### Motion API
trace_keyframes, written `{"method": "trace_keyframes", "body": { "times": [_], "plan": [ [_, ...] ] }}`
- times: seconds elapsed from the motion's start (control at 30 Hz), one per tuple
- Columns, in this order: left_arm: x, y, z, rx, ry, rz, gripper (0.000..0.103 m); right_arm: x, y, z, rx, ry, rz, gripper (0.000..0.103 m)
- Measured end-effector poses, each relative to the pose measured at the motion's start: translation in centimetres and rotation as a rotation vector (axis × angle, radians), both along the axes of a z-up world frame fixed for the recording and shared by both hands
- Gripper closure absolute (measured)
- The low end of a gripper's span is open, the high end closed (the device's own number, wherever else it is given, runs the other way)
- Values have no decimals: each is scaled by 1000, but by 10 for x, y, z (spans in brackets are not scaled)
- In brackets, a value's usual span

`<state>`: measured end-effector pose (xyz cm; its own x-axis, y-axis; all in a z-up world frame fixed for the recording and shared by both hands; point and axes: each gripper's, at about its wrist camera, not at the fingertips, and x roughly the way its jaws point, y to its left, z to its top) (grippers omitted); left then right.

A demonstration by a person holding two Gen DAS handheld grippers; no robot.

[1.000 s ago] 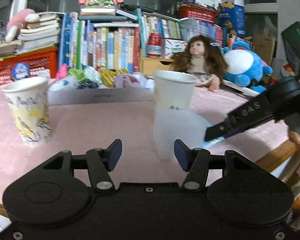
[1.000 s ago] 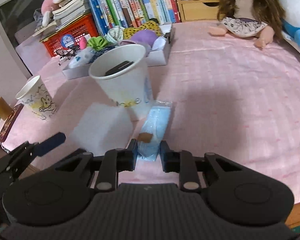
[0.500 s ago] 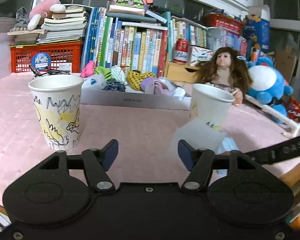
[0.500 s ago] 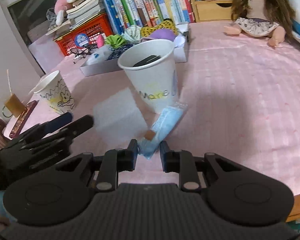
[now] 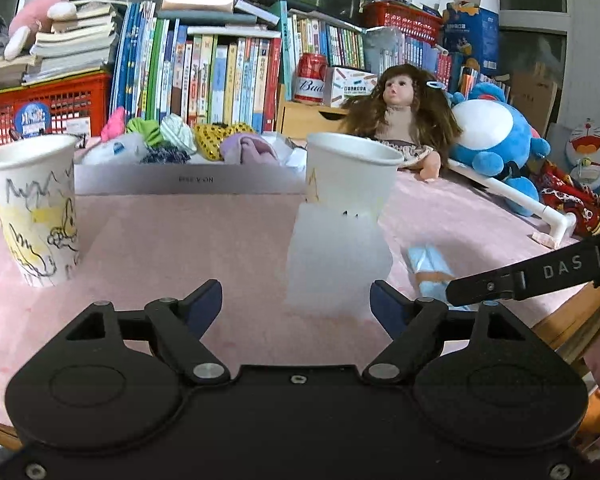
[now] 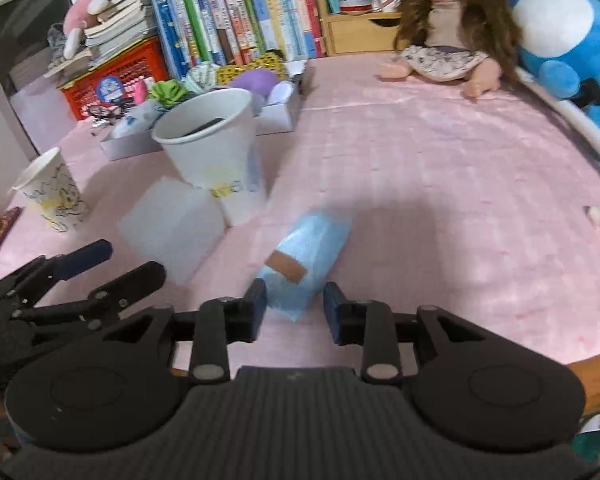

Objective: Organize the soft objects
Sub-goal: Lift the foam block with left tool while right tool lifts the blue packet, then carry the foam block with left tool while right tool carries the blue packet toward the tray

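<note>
A blue packet (image 6: 306, 248), soft-looking and sealed with a tan strip at its near end, is seen lying on the pink tablecloth (image 6: 440, 168), just in front of the white paper cup (image 6: 216, 156). Its near end sits between the fingers of the right gripper (image 6: 295, 310), which are spread a little wider than the packet; no contact with either pad can be made out, so the packet is judged not to be pinched. A white foam block (image 6: 172, 226) is seen resting against the foot of the same cup, and the left gripper (image 5: 296, 304) is held low before it with its fingers wide apart and nothing between them. Something dark is visible inside the cup, but it cannot be identified. A second, drawn-on cup (image 5: 32, 208) stands well apart to the left, and a grey tray (image 5: 188, 178) of small fabric items lies behind. The step in hand is judged to be either a grasp or a release of the packet. For the next move, a square closing on the packet's end would be called for, then a lift clear of the cup's rim.
</note>
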<state>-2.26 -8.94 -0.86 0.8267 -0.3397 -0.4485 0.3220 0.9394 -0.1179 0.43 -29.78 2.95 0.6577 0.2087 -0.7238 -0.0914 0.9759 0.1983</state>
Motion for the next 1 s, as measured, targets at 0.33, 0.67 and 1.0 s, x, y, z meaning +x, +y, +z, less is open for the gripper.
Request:
{"method": "trace_keyframes", "body": {
  "times": [0.33,0.67,1.0],
  "plan": [
    [5,18,1,88,-37,128,17,-3,-15,-2,17,-39,-81,39],
    [-3,24,11,-12,-31,42,14,-4,0,-8,33,-113,-58,34],
    [7,-18,6,-19,-33,-68,17,-10,-2,-19,51,-174,-91,34]
  ]
}}
